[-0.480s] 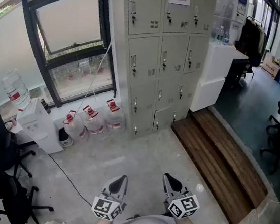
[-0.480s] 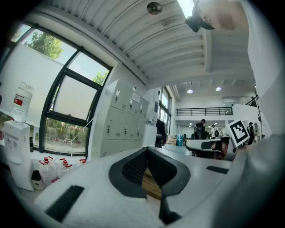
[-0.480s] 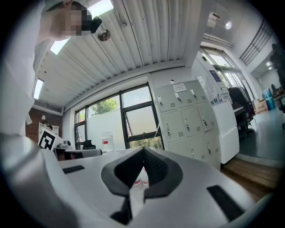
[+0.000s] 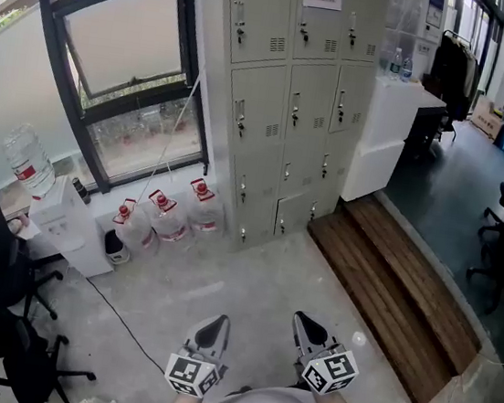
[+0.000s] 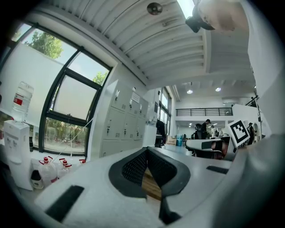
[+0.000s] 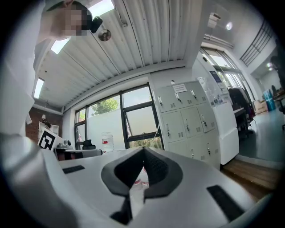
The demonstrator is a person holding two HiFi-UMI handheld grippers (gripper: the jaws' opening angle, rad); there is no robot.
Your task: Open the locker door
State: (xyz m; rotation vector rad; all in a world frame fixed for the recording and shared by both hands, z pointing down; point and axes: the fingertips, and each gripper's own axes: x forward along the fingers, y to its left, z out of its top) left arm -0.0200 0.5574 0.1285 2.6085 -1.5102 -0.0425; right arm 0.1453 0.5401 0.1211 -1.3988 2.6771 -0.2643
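- The left gripper (image 4: 215, 326) is hovering level over the grey floor (image 4: 250, 288), well short of the locker bank (image 4: 292, 109). Its jaws are meeting tip to tip and gripping nothing.
- The right gripper (image 4: 307, 325) is hanging just beside it, toward the locker bank's right end, with its jaws likewise pressing together on nothing.
- A wooden platform (image 4: 396, 298) is running along the floor from the locker bank's right foot.
- Water bottles (image 4: 169, 215) are sitting at the locker bank's left foot.
- The locker bank is standing straight ahead of both grippers, all its doors (image 4: 312, 102) lying flush and closed.
- A white cabinet (image 4: 384, 140) is standing against the locker bank's right side, and a window (image 4: 122, 68) is showing to its left.
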